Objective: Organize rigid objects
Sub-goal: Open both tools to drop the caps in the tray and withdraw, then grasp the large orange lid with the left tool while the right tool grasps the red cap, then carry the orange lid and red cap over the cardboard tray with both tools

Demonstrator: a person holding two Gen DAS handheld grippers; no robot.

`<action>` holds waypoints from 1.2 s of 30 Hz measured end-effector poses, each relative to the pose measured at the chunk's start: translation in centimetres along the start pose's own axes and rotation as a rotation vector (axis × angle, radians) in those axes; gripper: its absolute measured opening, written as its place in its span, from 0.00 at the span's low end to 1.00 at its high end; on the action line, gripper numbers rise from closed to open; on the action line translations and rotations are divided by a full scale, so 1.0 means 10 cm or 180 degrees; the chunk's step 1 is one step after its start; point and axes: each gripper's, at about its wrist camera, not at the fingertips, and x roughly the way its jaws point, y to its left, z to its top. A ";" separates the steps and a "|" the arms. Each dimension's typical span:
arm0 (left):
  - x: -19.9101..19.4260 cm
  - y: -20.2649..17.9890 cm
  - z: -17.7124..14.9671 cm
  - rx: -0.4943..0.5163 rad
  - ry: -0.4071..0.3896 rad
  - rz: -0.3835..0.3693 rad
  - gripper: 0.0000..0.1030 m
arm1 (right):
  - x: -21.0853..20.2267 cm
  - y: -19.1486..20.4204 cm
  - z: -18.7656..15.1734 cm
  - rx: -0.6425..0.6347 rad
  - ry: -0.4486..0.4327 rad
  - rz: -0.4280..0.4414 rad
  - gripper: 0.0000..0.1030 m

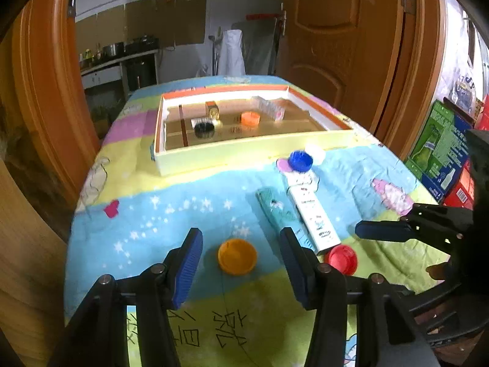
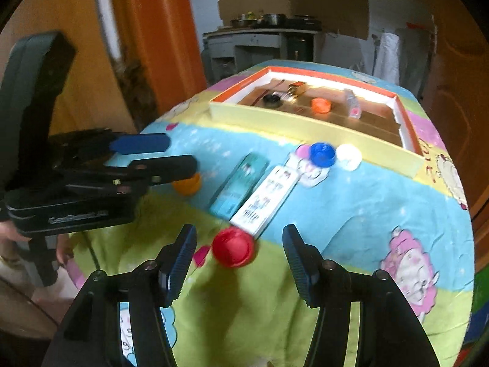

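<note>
Left wrist view: the left gripper stands wide, nothing held, an orange cap on the cloth between its fingers. Beside it lie a red cap, a teal box and a white box side by side; their print is too blurred to read. The right gripper is wide too, empty, the red cap between its fingers. Farther off sit a blue cap and a white cap, then the tray holding a black cap, another orange cap and small boxes.
</note>
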 end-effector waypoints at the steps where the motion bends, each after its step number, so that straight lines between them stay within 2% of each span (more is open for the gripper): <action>1: 0.03 0.01 -0.02 -0.0012 0.0019 0.0003 0.51 | 0.01 0.02 -0.02 -0.0002 -0.0001 -0.0020 0.59; 16: 0.25 0.08 -0.07 -0.0104 0.0220 0.0059 0.51 | 0.16 0.07 -0.06 -0.0031 0.0077 -0.0191 0.57; 18: 0.25 0.06 -0.07 -0.0093 0.0219 0.0096 0.51 | 0.16 0.07 -0.06 -0.0032 0.0077 -0.0299 0.41; 19: 0.26 0.06 -0.07 -0.0101 0.0218 0.0117 0.49 | 0.16 0.07 -0.06 -0.0027 0.0075 -0.0330 0.38; 20: 0.26 0.06 -0.07 -0.0107 0.0218 0.0138 0.46 | 0.16 0.06 -0.06 -0.0004 0.0069 -0.0340 0.32; 21: 0.26 0.06 -0.07 -0.0108 0.0215 0.0156 0.38 | 0.16 0.05 -0.06 0.0011 0.0065 -0.0344 0.29; 22: 0.25 0.06 -0.07 -0.0118 0.0206 0.0160 0.30 | 0.16 0.04 -0.06 0.0018 0.0064 -0.0346 0.29; 30: 0.21 0.15 -0.08 -0.0302 0.0159 0.0070 0.29 | 0.14 0.09 -0.09 0.0009 0.0036 -0.0413 0.29; 36: 0.16 0.13 -0.06 -0.0308 0.0116 0.0081 0.29 | 0.08 0.03 -0.09 0.0137 0.0021 -0.0397 0.29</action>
